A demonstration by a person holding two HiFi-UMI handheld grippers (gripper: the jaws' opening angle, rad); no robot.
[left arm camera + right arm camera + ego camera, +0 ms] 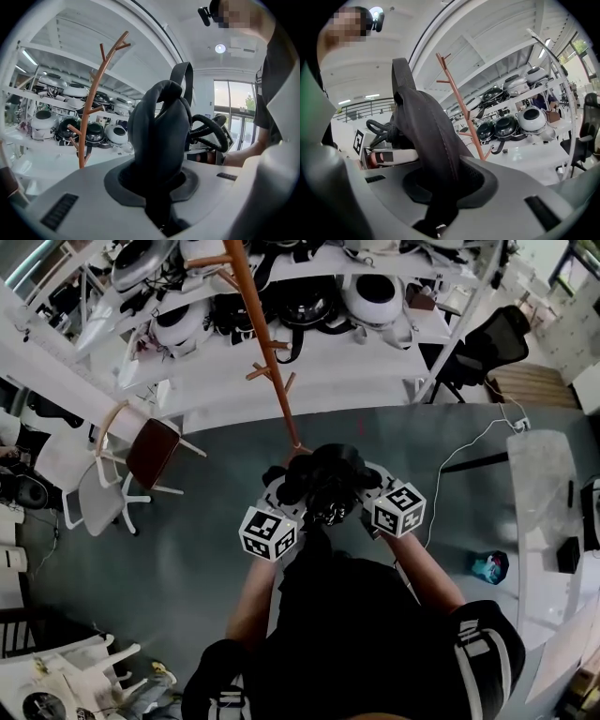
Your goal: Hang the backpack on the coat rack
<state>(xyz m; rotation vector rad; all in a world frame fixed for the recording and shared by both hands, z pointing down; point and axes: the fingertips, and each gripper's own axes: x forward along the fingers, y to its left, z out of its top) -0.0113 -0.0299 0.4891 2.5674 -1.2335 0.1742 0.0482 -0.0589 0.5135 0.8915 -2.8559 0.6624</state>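
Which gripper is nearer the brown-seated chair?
Left. The left gripper holds the backpack on the side toward the chair; the right gripper holds its far side, further from the chair.

1. From my seat, the coat rack (251, 296) runs from top centre down to mid-frame, its pegs (262, 372) jutting sideways into the approach.
2. Bare grey floor (187, 540) lies open on both sides of its base.
3. A chair (150, 454) blocks the left; shelves (319, 348) close off the top.
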